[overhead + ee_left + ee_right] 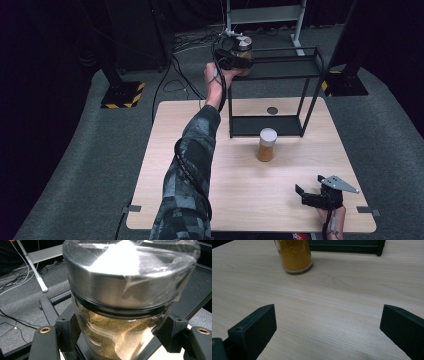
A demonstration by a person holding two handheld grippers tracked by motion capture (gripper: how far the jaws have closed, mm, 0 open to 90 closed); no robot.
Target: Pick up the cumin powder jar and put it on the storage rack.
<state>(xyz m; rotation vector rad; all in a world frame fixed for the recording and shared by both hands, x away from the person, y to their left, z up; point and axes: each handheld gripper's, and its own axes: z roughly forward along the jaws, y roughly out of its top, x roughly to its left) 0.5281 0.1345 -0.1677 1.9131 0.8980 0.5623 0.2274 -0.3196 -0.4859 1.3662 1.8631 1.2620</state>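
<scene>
My left gripper (239, 60) is raised at the left end of the black rack's top shelf (285, 67), shut on a glass jar (244, 52) of brownish powder with a silver lid. In the left gripper view that jar (120, 322) sits between both jaws, its lid (125, 277) close to the camera. A second jar (266, 145) with yellow-orange powder and a pale lid stands on the wooden table (200, 200) in front of the rack. My right gripper (311, 193) rests open near the table's front right edge; its view shows the yellow jar (294, 256) ahead at the left.
The black two-level wire rack (300, 117) stands at the table's back right, its lower shelf bare. A round hole (272, 110) marks the tabletop behind it. Cables (185, 65) and stand bases (120, 95) lie on the grey floor beyond.
</scene>
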